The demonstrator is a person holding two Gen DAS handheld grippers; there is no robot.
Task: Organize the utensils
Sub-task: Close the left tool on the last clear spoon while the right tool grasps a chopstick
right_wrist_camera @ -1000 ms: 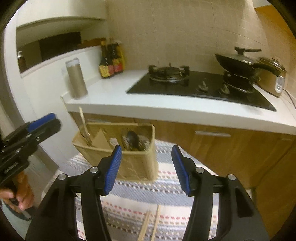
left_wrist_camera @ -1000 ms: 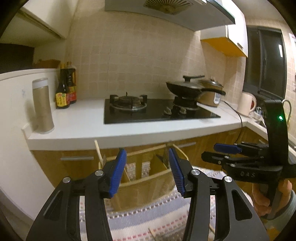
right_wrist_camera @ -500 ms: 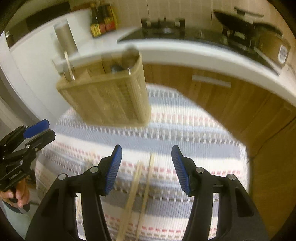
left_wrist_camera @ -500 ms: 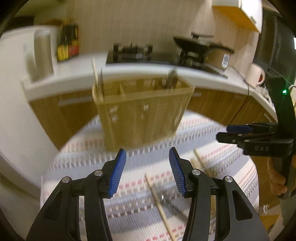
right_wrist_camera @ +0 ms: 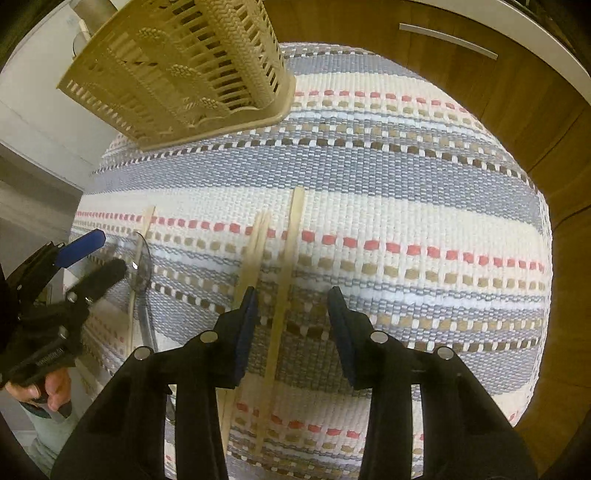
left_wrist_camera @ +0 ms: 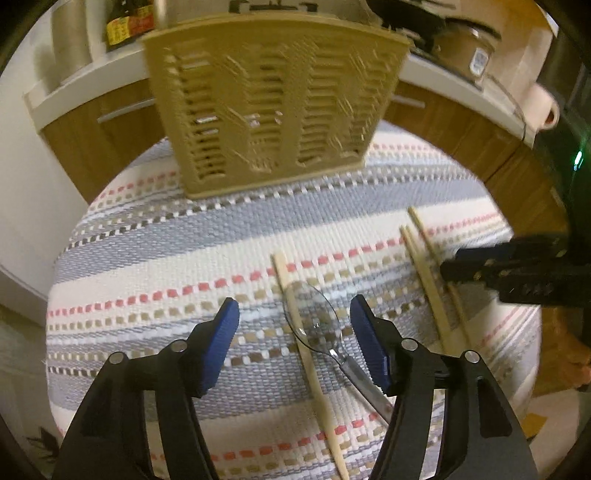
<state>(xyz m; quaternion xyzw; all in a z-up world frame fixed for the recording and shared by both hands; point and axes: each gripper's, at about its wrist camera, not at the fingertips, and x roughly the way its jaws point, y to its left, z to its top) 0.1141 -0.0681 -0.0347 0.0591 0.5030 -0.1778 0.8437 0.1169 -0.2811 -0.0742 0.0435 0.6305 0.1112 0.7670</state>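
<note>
A tan slotted utensil basket (left_wrist_camera: pixel 273 99) stands at the far side of a striped woven mat (left_wrist_camera: pixel 166 236); it also shows in the right wrist view (right_wrist_camera: pixel 177 70). My left gripper (left_wrist_camera: pixel 295 339) is open and low over the mat, its fingers either side of a metal spoon (left_wrist_camera: pixel 317 321) and a single wooden chopstick (left_wrist_camera: pixel 306 354). My right gripper (right_wrist_camera: pixel 291 325) is open and low, with one wooden chopstick (right_wrist_camera: pixel 284 291) between its fingers and a pair of chopsticks (right_wrist_camera: pixel 255 247) by its left finger. In the left wrist view these chopsticks (left_wrist_camera: pixel 428 280) lie on the right.
The mat covers a small round table (right_wrist_camera: pixel 406 206). Wooden cabinets (right_wrist_camera: pixel 517 96) under a white counter (left_wrist_camera: pixel 92 74) stand behind it. On the counter are sauce bottles (left_wrist_camera: pixel 129 22), a rice cooker (left_wrist_camera: pixel 465 48) and a kettle (left_wrist_camera: pixel 539 99).
Both grippers have tipped down and dropped from counter height to just above the mat. The spoon and chopsticks have come between the open fingers.
</note>
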